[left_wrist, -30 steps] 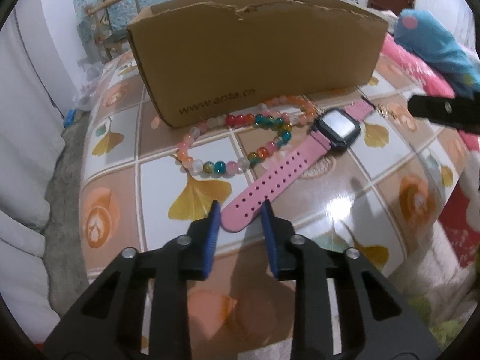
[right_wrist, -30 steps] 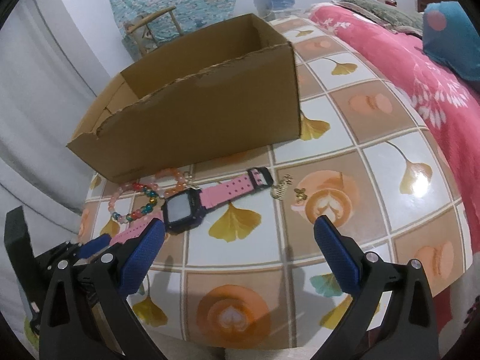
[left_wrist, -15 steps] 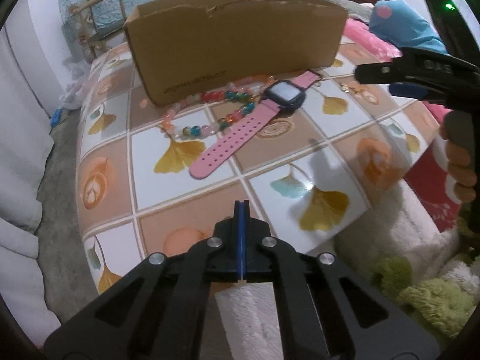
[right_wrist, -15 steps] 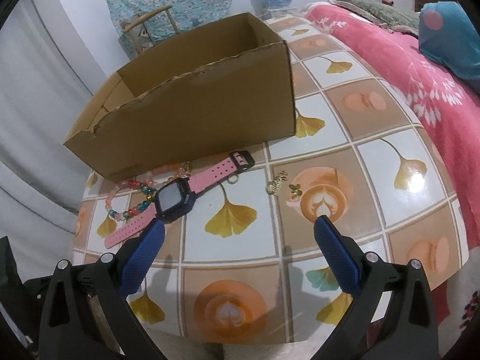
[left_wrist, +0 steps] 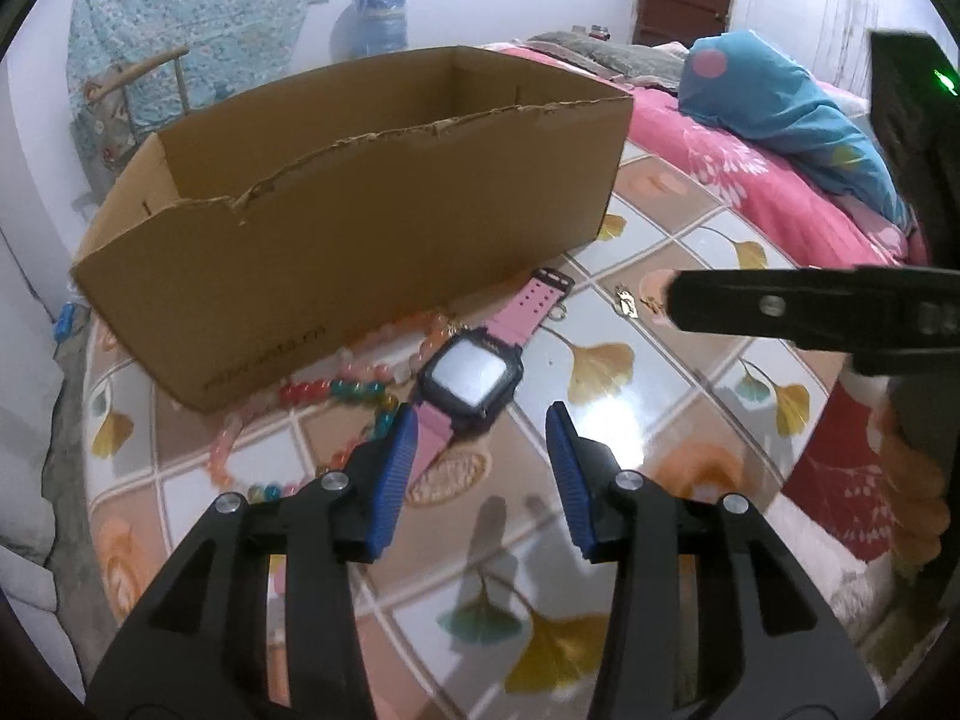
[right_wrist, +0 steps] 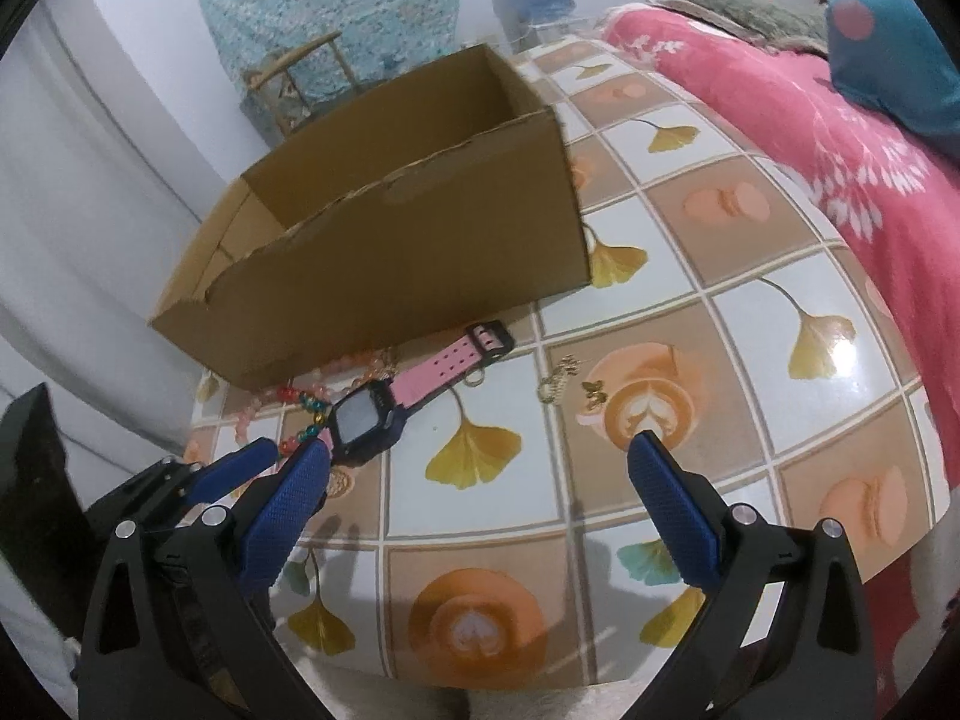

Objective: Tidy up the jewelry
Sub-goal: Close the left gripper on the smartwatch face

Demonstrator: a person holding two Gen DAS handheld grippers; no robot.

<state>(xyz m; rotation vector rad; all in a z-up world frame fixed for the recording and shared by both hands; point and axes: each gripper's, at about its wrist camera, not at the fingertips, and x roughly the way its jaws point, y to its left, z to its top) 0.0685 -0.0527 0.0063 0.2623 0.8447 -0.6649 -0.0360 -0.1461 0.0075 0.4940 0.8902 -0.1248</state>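
A pink-strapped watch (left_wrist: 471,381) with a dark square face lies on the tiled table (left_wrist: 708,420), in front of an open cardboard box (left_wrist: 360,210). A multicoloured bead bracelet (left_wrist: 336,390) is partly under the watch. My left gripper (left_wrist: 480,468) hovers just short of the watch face. Its jaws are opening, and the lower strap passes by the left pad without being pressed. Small gold charms (right_wrist: 555,384) lie to the right of the strap. My right gripper (right_wrist: 480,498) stands wide open over bare tiles, holding nothing. The left fingertips (right_wrist: 234,474) show at its lower left.
A bed with a pink floral cover (right_wrist: 840,150) and a blue pillow (left_wrist: 780,108) borders the table's right side. A wooden chair (right_wrist: 294,78) and a water bottle (left_wrist: 378,21) stand behind the box. The table's near edge drops off below the grippers.
My left gripper, shut and drawn back half a second ago, has moved forward over the watch and parted its jaws. The right gripper has hardly moved.
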